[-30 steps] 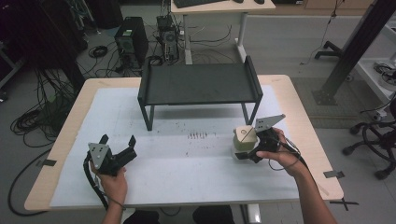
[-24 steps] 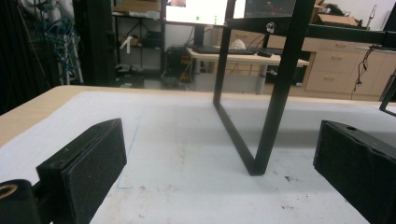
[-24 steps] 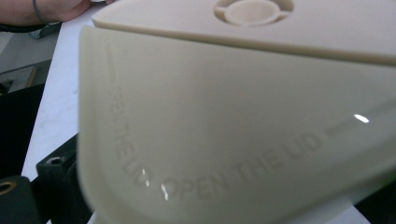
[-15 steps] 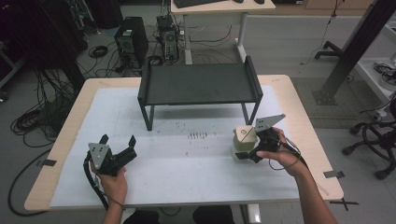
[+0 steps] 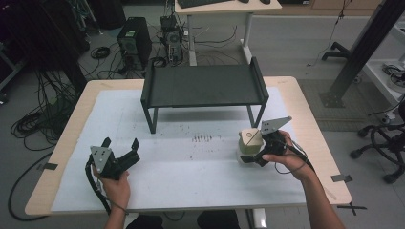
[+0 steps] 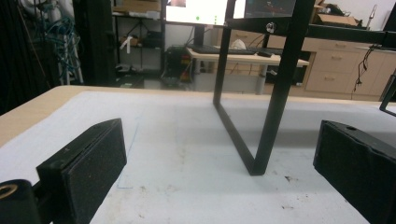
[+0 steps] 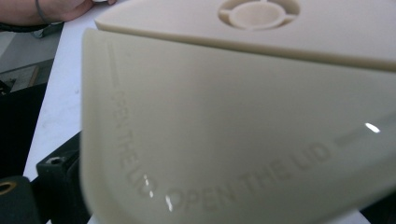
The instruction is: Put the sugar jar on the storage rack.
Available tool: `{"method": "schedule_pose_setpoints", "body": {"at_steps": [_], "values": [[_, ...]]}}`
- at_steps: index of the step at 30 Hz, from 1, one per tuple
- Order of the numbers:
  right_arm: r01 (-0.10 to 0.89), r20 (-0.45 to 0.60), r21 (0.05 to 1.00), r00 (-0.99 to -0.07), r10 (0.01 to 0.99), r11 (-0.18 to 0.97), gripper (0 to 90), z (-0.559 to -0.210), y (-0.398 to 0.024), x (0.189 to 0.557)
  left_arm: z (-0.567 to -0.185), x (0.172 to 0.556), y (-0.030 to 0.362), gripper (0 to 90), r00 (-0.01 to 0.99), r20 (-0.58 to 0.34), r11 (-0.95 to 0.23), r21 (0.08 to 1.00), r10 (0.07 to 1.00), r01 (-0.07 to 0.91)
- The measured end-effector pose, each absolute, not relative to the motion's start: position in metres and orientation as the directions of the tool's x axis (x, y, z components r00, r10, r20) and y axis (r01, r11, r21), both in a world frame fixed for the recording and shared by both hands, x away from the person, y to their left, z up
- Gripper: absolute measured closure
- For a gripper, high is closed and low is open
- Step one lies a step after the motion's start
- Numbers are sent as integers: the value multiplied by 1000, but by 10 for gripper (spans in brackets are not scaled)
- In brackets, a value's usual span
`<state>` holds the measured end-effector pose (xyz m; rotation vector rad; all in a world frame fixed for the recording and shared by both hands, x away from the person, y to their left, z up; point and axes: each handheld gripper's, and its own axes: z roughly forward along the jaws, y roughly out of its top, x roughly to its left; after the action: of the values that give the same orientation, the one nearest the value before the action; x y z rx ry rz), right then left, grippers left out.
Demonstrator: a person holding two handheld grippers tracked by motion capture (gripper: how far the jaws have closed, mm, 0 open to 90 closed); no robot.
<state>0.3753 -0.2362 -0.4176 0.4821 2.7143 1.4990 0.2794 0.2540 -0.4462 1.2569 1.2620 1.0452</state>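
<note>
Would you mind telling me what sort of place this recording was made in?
Most likely a lab or workshop: computer towers and loose cables on the floor, an office chair, and desks beyond the work table.

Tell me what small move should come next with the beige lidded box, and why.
Probably lift the beige box slightly off the white mat. The right tongs appear closed around it, and the embossed lid sits right against that camera, so the grip looks set. The left tongs rest open on the mat, far off, and the black shelf stands beyond the box.
</note>
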Motion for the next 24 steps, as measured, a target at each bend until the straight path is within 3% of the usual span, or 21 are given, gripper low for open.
{"method": "schedule_pose_setpoints", "body": {"at_steps": [24], "values": [[262, 143, 825, -954, 264, 501, 30, -418, -236, 375, -446, 279, 254, 29, 73, -86, 78, 992, 994, 103]]}}
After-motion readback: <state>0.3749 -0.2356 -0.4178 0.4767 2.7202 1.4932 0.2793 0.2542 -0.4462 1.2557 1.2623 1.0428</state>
